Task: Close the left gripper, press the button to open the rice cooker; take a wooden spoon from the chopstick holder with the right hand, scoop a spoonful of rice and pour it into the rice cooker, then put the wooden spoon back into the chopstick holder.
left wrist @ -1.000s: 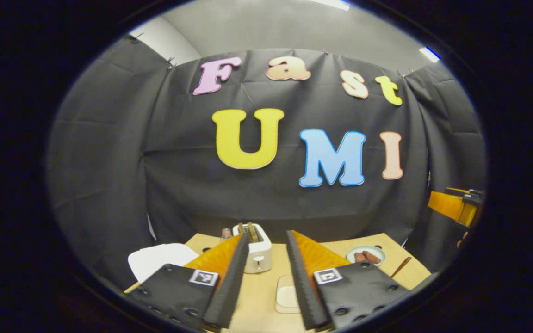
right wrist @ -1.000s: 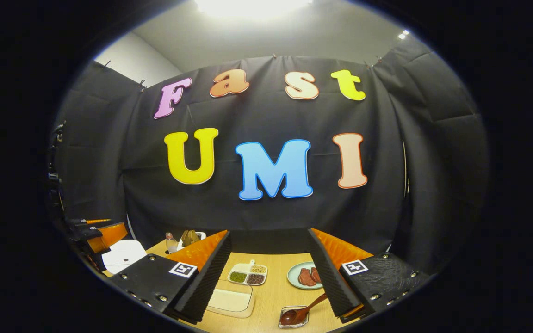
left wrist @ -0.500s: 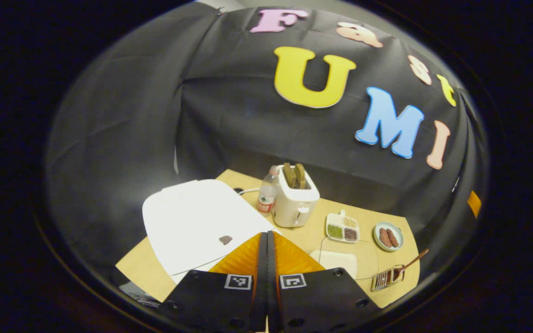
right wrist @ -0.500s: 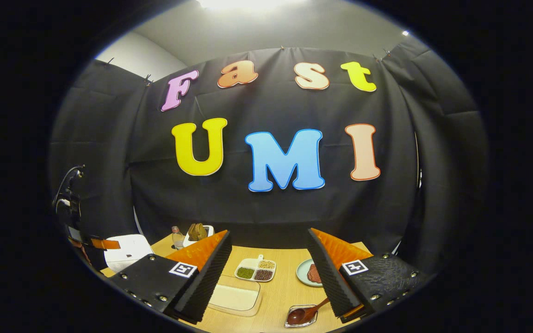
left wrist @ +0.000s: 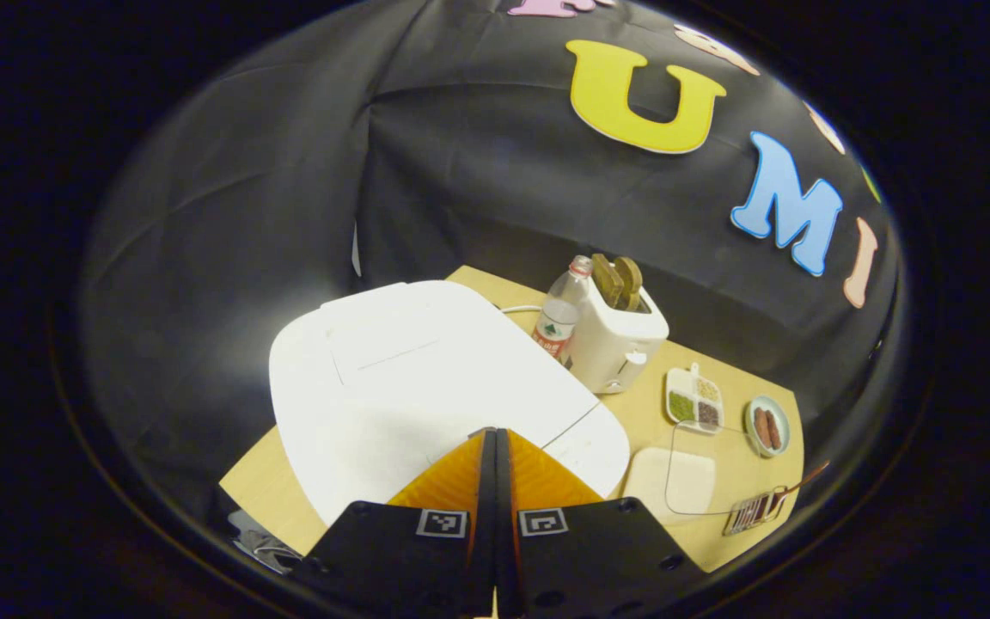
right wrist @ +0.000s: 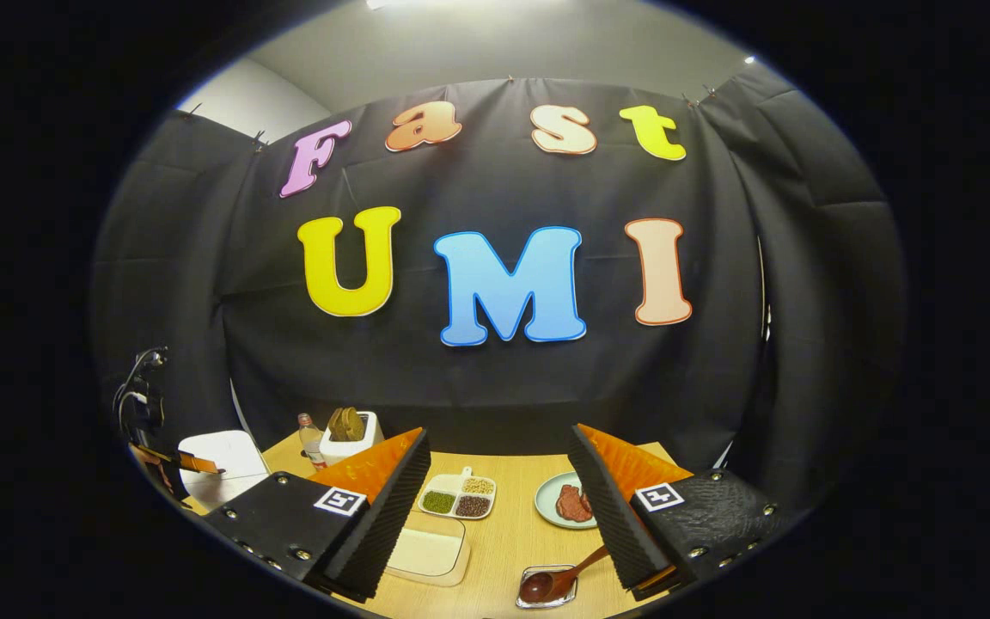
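Left gripper view looks down on the white rice cooker [left wrist: 426,378], which stands at the near left end of the counter [left wrist: 271,490] with its lid down; the left tool [left wrist: 495,447] has its two fingers pressed together with nothing between them, the joined tip over the front of the lid. The button cannot be made out here, as the tip covers that part of the lid. Judging from this, the press has not yet opened the cooker. The lid looks like smooth hard plastic, so the joined tip could skate off; a push straight down on the latch seems safer than a slanted one. Right gripper view shows the right tool [right wrist: 499,481] with its fingers wide apart and empty, held above the counter. Just below it the wooden spoon [right wrist: 559,578] lies with its dark bowl in a small wire chopstick holder [right wrist: 546,593] and its handle slanting up toward the right finger. The spoon should be light and stiff, a little slick if varnished; the mid-handle, clear of the holder's rim, looks the best place to pinch it. The shallow tray of rice [right wrist: 426,550] sits to the left of the holder, near the cooker's side of the counter. The grains are loose, so a level spoon will matter on the way across.
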Demonstrator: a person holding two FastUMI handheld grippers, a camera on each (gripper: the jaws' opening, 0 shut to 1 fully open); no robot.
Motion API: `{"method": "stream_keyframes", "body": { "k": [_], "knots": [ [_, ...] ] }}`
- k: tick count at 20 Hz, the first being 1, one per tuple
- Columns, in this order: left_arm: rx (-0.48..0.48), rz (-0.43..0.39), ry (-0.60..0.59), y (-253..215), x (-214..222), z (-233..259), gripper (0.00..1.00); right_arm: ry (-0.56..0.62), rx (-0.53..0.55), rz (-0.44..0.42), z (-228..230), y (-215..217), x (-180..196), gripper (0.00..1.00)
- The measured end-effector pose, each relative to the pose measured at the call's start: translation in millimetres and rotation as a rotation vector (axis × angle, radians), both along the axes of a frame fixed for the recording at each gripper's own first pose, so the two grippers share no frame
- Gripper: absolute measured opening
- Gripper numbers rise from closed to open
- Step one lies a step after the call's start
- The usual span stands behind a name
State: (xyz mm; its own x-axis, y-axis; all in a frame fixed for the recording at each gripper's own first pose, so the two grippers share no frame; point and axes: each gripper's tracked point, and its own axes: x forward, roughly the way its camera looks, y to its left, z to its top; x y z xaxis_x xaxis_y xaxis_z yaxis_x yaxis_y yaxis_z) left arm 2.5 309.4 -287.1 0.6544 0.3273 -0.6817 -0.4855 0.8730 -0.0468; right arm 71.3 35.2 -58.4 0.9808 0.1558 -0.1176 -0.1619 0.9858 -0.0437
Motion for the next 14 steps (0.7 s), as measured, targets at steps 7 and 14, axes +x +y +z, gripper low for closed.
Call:
{"method": "stream_keyframes", "body": {
  "k": [7, 14],
  "knots": [
    [0.054, 0.032, -0.026, 8.3, 1.7, 13.9, 0.08, 0.004, 0.003, 0.002, -2.5, -0.3, 1.5, 0.98],
    [0.293, 0.065, -0.225, 29.1, 15.9, 117.7, 0.09, -0.004, 0.011, 0.021, -1.1, 1.4, -4.4, 0.98]
  ]
}}
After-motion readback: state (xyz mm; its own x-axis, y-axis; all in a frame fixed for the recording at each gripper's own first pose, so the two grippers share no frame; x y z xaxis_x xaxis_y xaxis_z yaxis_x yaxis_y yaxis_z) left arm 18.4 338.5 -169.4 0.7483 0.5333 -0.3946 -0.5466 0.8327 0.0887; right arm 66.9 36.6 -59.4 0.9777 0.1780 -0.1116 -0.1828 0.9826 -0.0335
